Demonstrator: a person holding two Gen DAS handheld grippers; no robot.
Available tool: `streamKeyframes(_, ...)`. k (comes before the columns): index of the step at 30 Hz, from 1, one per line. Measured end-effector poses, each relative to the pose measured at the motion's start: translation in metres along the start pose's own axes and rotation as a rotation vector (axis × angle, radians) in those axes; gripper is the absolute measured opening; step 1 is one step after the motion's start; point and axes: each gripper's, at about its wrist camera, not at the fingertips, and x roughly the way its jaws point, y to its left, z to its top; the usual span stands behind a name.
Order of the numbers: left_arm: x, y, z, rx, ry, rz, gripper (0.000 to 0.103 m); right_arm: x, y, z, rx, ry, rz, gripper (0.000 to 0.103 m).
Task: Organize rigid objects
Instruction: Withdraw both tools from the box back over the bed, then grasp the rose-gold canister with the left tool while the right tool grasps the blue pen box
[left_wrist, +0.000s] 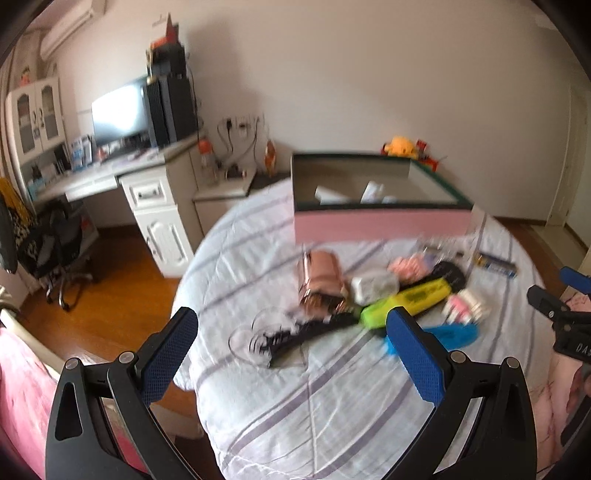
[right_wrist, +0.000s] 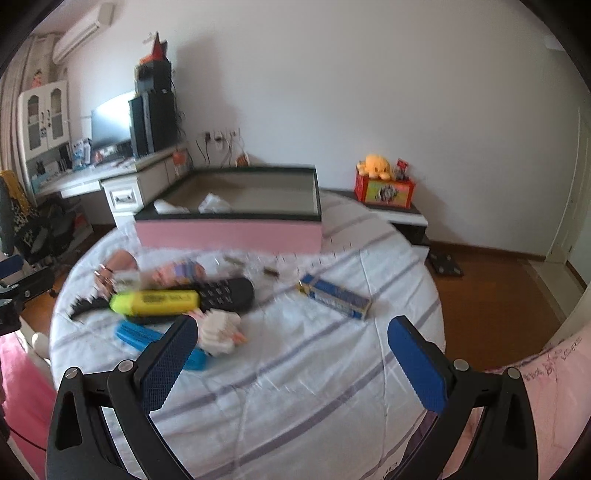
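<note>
Pink-sided box (right_wrist: 229, 232), one, open-topped, stood on the striped bedcover (right_wrist: 295, 369) at twelve o'clock. One yellow highlighter (right_wrist: 159, 301), one black remote (right_wrist: 225, 293) touching behind it, one blue carton (right_wrist: 334, 295) at two o'clock. Left gripper (left_wrist: 291, 347) and right gripper (right_wrist: 291, 350): fingers spread, empty.

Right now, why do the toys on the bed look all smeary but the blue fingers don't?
Left wrist view: motion blur smears the yellow highlighter and pink box, while the fingers stay sharp. Right wrist view: the same blur on the remote, and fisheye bending curves the bed's edge.
</note>
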Motion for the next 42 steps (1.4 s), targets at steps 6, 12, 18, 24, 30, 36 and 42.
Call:
streamKeyframes(6,0.024,-0.001,-0.009,0.002,0.061,-0.016,0.103,0.018,-0.007,-0.008,0.008,0.045,0.007,0.103)
streamKeyframes(12,0.039,-0.008,0.0,0.009,0.059,-0.032,0.103,0.028,-0.013,-0.011,0.02,0.068,0.009,0.103)
streamKeyframes(18,0.069,0.0,0.011,0.003,0.09,0.035,0.103,0.035,-0.025,-0.005,0.041,0.065,-0.008,0.103)
streamKeyframes(24,0.095,-0.004,0.016,0.025,0.132,0.024,0.103,0.048,-0.038,0.003,0.066,0.075,-0.03,0.103)
streamKeyframes(30,0.109,-0.007,0.024,0.005,0.159,-0.011,0.103,0.061,-0.045,0.008,0.069,0.091,-0.033,0.103)
streamKeyframes(36,0.122,-0.008,0.032,-0.001,0.176,-0.004,0.103,0.074,-0.048,0.011,0.061,0.109,-0.039,0.103)
streamKeyframes(42,0.123,-0.008,0.031,0.003,0.185,-0.026,0.101,0.09,-0.053,0.017,0.019,0.132,-0.049,0.103)
